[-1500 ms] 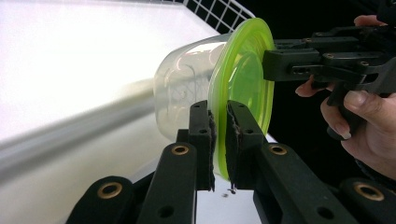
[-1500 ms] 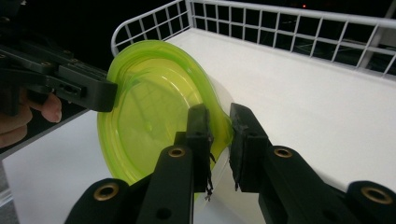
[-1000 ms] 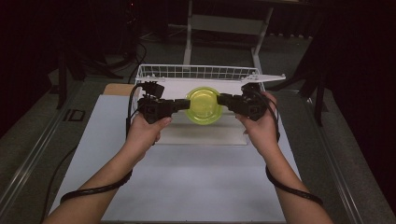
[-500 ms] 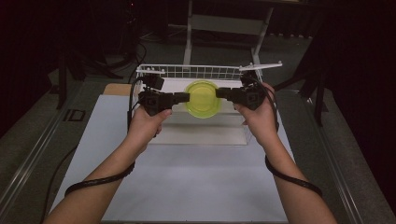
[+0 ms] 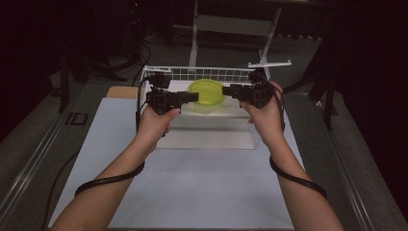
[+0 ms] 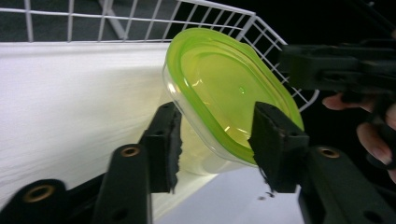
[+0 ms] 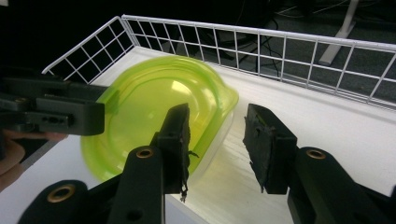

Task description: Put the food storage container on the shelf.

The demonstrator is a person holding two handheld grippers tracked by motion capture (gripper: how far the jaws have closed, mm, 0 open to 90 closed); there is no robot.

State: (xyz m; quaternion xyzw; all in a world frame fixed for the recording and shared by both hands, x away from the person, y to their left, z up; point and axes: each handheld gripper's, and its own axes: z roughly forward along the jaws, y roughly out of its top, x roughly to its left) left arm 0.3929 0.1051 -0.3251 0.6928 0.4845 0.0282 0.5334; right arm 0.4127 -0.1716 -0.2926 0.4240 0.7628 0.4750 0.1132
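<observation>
While the left tool (image 5: 192,96) and the right tool (image 5: 230,89) stand spread on either side of the lidded green container (image 5: 206,93), neither clearly pinches it. The container sits tilted in the white wire basket (image 5: 202,73) on the worktop (image 5: 192,192); securing and lifting it seems left. Beside the worktop "ID" is readable.

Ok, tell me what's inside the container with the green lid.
Through the green lid and the clear container wall nothing shows inside; it looks empty. The left gripper and right gripper jaws cover parts of its rim, so those edges stay unseen.
</observation>
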